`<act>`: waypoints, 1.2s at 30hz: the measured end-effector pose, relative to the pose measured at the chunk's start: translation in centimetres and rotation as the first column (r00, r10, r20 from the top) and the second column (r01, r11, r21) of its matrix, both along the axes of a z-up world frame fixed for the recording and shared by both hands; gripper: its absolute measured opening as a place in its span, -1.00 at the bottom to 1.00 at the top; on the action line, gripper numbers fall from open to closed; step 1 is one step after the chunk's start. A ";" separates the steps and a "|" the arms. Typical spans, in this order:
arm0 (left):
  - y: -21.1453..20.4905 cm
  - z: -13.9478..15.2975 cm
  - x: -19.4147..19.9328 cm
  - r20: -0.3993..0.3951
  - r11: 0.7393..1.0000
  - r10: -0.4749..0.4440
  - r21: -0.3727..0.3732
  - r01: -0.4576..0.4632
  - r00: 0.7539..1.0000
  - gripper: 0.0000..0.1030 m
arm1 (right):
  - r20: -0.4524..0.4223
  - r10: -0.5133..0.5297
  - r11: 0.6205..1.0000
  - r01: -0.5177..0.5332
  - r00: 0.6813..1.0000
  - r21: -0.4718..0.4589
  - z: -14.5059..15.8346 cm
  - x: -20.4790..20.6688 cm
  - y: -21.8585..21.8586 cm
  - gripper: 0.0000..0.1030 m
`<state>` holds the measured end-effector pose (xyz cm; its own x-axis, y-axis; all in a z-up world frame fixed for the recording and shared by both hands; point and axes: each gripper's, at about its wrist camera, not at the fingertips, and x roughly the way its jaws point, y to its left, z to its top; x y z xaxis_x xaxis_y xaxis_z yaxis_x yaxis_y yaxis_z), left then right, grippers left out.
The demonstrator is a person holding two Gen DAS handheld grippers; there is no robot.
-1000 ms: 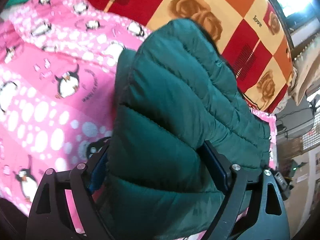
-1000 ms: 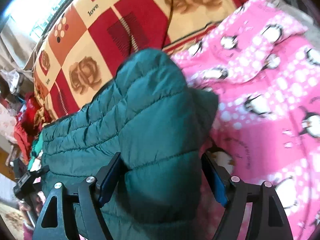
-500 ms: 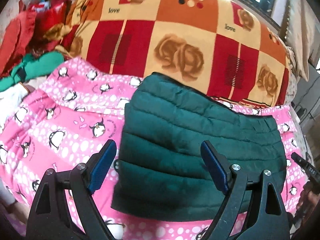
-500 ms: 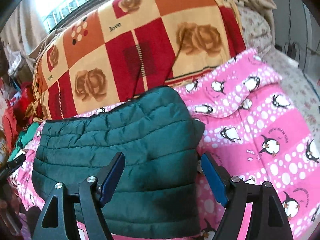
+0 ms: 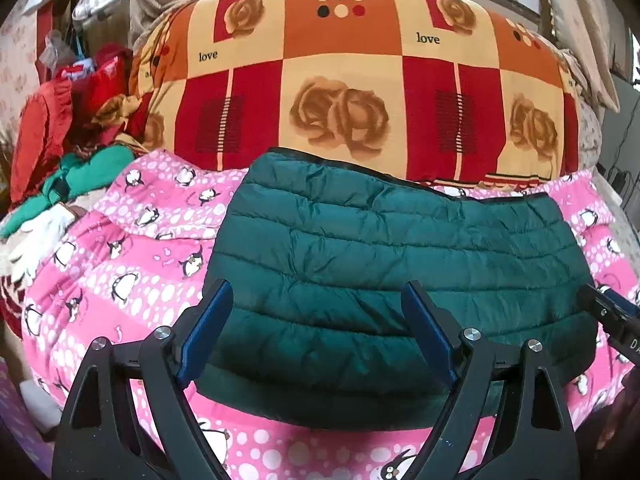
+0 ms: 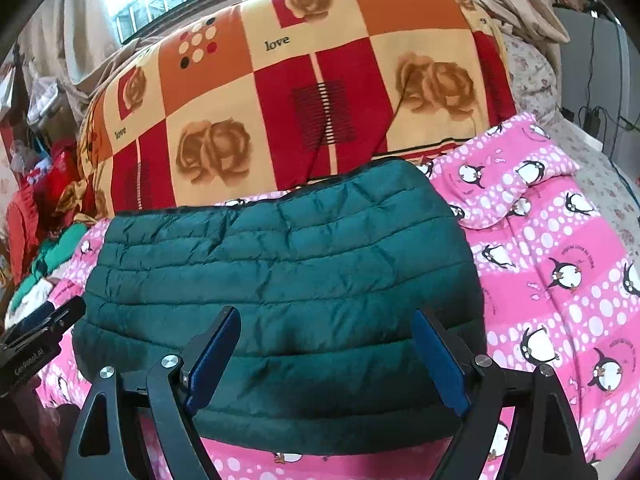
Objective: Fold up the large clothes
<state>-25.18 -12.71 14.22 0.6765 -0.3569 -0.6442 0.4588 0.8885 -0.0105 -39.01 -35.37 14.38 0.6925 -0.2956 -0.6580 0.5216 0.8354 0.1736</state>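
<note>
My left gripper [image 5: 316, 320] stood wide and empty, my right gripper [image 6: 326, 344] was opening; the puffy green jacket [image 5: 400, 272] could spring unfolded.

The jacket [image 5: 400, 264] was laid folded on the blanket [image 5: 120, 280], right up against the quilt [image 5: 360, 80] piled behind it. A clothes heap [image 5: 72, 152] was stacked off to the left, past the blanket's edge. More blanket [image 6: 560, 280] was spread out to the jacket's right.
</note>
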 end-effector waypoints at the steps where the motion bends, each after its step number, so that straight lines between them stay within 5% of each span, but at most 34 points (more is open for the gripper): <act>1: -0.1 -0.1 -0.2 0.009 1.000 -0.001 0.006 0.001 1.000 0.67 | -0.001 0.001 1.000 -0.001 1.000 -0.005 0.0 0.1 0.3 0.65; 36: 0.1 -2.1 -0.3 0.017 0.999 0.042 0.018 -0.042 0.999 0.67 | -0.042 0.028 0.999 -0.030 0.999 -0.045 -1.0 1.7 2.9 0.65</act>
